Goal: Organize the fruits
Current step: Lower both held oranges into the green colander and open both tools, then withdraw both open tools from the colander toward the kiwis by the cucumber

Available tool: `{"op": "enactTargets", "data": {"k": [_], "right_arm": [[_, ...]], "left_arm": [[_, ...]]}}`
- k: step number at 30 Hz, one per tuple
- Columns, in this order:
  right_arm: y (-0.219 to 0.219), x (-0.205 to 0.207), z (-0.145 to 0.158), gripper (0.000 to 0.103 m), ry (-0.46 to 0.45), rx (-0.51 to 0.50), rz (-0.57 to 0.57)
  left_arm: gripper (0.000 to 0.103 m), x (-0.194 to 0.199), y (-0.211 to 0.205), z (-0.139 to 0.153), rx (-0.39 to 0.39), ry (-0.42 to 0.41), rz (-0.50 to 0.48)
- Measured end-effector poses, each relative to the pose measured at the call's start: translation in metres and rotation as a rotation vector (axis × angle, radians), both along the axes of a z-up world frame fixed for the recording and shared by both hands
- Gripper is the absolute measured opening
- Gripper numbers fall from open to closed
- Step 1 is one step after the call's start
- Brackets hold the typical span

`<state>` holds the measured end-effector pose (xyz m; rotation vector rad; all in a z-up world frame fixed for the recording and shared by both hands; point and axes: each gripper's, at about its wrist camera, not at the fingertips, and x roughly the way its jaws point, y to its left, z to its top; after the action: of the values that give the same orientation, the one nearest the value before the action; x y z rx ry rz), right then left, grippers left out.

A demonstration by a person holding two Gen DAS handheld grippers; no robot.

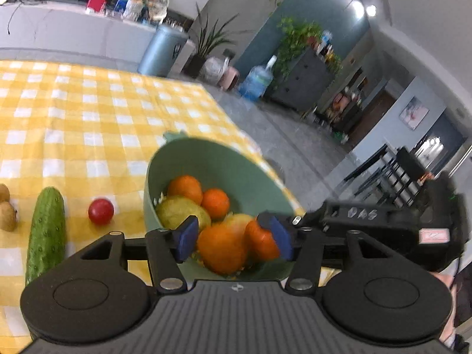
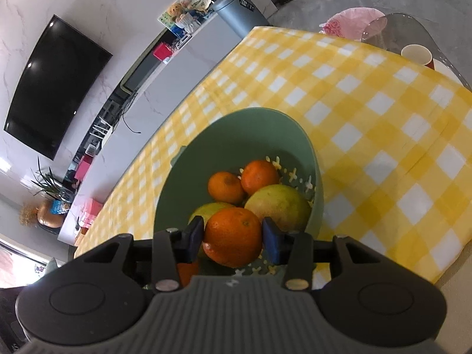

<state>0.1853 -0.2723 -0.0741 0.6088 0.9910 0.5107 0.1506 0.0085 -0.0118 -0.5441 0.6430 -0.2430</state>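
A green bowl (image 1: 224,162) (image 2: 250,129) on the yellow checked cloth holds two small oranges (image 2: 225,187) and yellow-green fruits (image 2: 280,203) (image 1: 180,209). My left gripper (image 1: 233,240) hangs over the bowl's near side with its jaws apart. A blurred orange (image 1: 222,247) lies loose between its blue pads (image 1: 187,242). My right gripper (image 2: 233,239) is shut on another orange (image 2: 233,236) just above the fruit in the bowl. In the left wrist view its black body (image 1: 368,218) reaches in from the right, next to a second orange (image 1: 261,243).
Left of the bowl lie a red tomato (image 1: 101,211), a cucumber (image 1: 45,230) and two brown pieces (image 1: 6,215). The table's edge drops off just right of the bowl. A paper cup (image 2: 417,54) and a pink plate (image 2: 351,20) sit at the far corner.
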Motion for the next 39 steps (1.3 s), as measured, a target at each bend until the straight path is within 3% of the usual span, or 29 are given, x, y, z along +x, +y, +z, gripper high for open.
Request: {"op": "enactTargets", "data": {"k": [2, 5, 12, 18, 20, 21, 24, 28, 35, 39], "right_arm": [[0.002, -0.001, 0.0, 0.042, 0.004, -0.009, 0.008], [0.007, -0.002, 0.003, 0.042, -0.005, -0.036, 0.022], [0.013, -0.003, 0.007, 0.043, -0.023, -0.044, 0.044], [0.006, -0.003, 0.008, 0.055, -0.021, -0.043, -0.016], [0.003, -0.004, 0.008, 0.062, -0.019, -0.038, -0.032], [0.003, -0.004, 0.009, 0.071, -0.025, -0.037, -0.036], [0.004, -0.005, 0.013, 0.085, -0.041, -0.037, -0.033], [0.01, -0.005, 0.016, 0.092, -0.051, -0.056, -0.013], [0.016, -0.006, 0.021, 0.095, -0.062, -0.076, 0.005], [0.021, -0.008, 0.026, 0.095, -0.077, -0.086, 0.032]], "left_arm": [[0.077, -0.004, 0.004, 0.004, -0.021, -0.028, 0.002], [0.08, -0.009, 0.01, 0.01, -0.03, -0.044, 0.023], [0.081, -0.012, 0.022, 0.001, -0.025, -0.008, 0.061], [0.083, -0.014, 0.022, 0.0, -0.011, 0.001, 0.055], [0.083, -0.015, 0.02, 0.002, 0.001, 0.005, 0.041], [0.083, -0.016, 0.019, 0.002, 0.007, 0.01, 0.039], [0.074, -0.014, 0.016, 0.003, 0.01, 0.052, 0.045], [0.069, -0.016, 0.017, 0.001, -0.032, 0.081, 0.035], [0.067, -0.03, 0.012, 0.021, 0.085, 0.047, 0.084], [0.067, -0.038, 0.018, 0.032, 0.07, 0.059, 0.097]]}}
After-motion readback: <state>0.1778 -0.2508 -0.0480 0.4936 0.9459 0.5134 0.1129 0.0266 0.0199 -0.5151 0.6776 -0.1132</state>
